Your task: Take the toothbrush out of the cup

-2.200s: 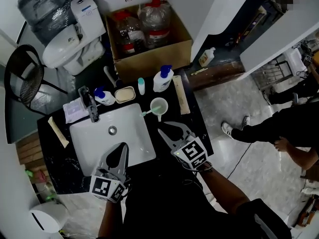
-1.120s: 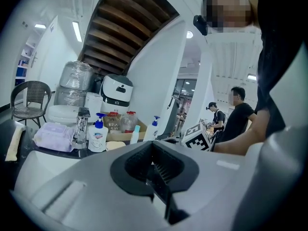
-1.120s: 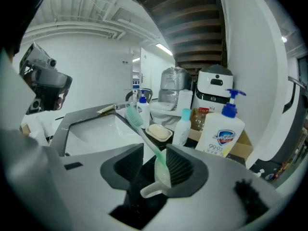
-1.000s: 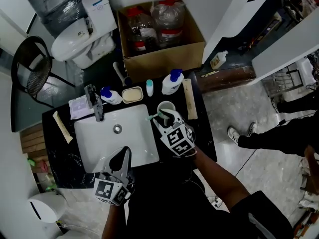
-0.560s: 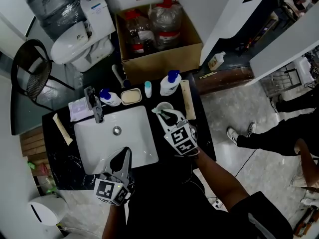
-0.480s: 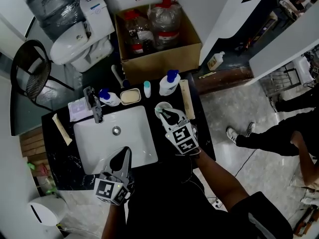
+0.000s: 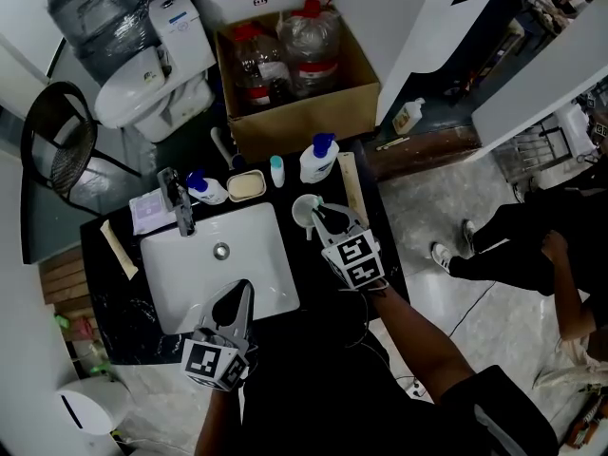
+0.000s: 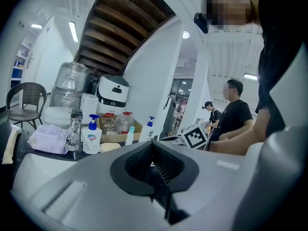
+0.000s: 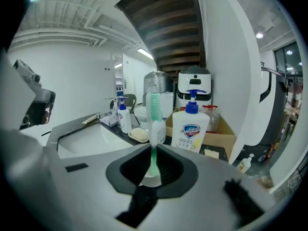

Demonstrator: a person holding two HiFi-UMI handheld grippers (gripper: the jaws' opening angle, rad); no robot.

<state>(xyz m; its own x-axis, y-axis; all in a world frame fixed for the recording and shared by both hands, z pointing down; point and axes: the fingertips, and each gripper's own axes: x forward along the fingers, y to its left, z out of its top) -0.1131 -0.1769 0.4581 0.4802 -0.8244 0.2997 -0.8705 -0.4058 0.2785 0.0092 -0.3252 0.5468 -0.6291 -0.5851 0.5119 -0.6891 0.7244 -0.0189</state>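
The white cup [image 7: 301, 206] stands on the black counter to the right of the sink. My right gripper [image 7: 319, 216] is just beside and over its near right rim. Its jaws have just been closing, and they are shut on the green and white toothbrush [image 9: 154, 115]. In the right gripper view [image 9: 153, 151] the brush stands upright between the pads, head up. Low over the counter's front edge, my left gripper [image 7: 240, 289] is shut with nothing in it. The left gripper view [image 8: 154, 146] shows its pads pressed together.
The white sink basin [image 7: 204, 283] with its tap [image 7: 176, 200] fills the counter's middle. Behind it stand two soap bottles [image 7: 316, 158] [image 7: 204, 187], a soap dish [image 7: 245, 185] and a small tube. Beyond lie a cardboard box [image 7: 294, 112], a toilet and a chair. People stand at the right [image 7: 513, 245].
My right gripper went forward to the cup and shut on the toothbrush that leaned out of it. It then shifted a little to the right. The left gripper stayed put.
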